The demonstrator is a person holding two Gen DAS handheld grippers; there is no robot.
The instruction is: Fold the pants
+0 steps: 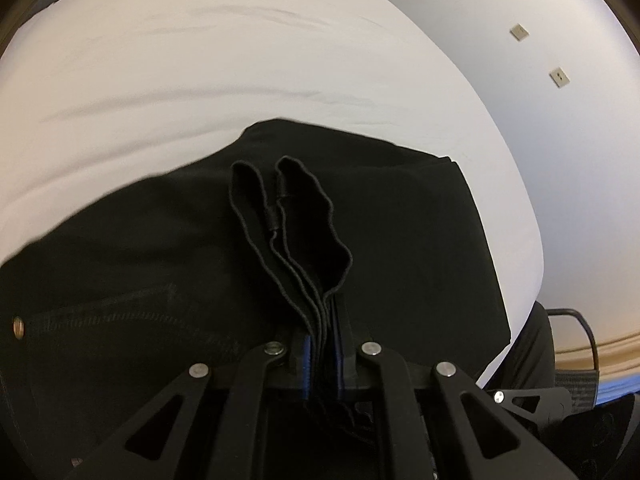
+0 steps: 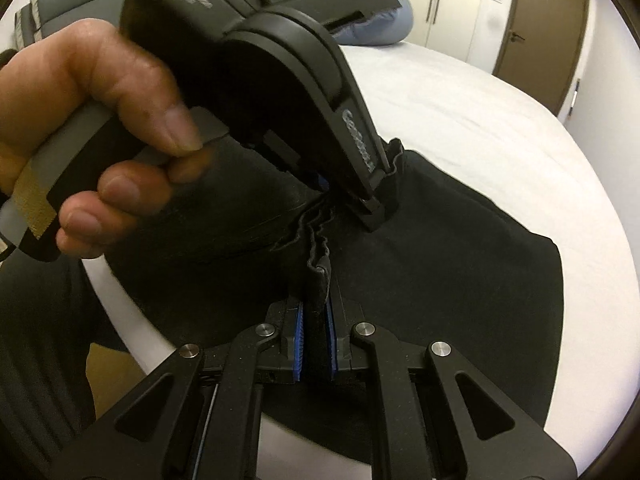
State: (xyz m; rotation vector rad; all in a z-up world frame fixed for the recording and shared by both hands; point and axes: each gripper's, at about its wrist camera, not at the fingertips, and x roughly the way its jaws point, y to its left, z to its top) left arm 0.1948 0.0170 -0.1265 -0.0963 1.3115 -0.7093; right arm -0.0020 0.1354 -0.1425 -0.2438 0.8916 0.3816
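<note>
The black pants (image 1: 400, 248) lie on a white bed (image 1: 240, 60), folded into a broad dark panel. My left gripper (image 1: 322, 344) is shut on several stacked layers of the pants' hem or waistband edge, which stick up between its blue pads. In the right wrist view my right gripper (image 2: 315, 340) is shut on a bunched fold of the same pants (image 2: 440, 280). The left gripper's body (image 2: 280, 80), held by a hand (image 2: 100, 128), is just above and ahead of it, its fingers on the same cloth edge.
The white bed (image 2: 480, 112) extends far and right. A blue pillow (image 2: 384, 20) and grey bedding lie at the far end. A brown door (image 2: 540, 32) stands beyond. A white wall with two small plates (image 1: 558, 77) is right of the bed.
</note>
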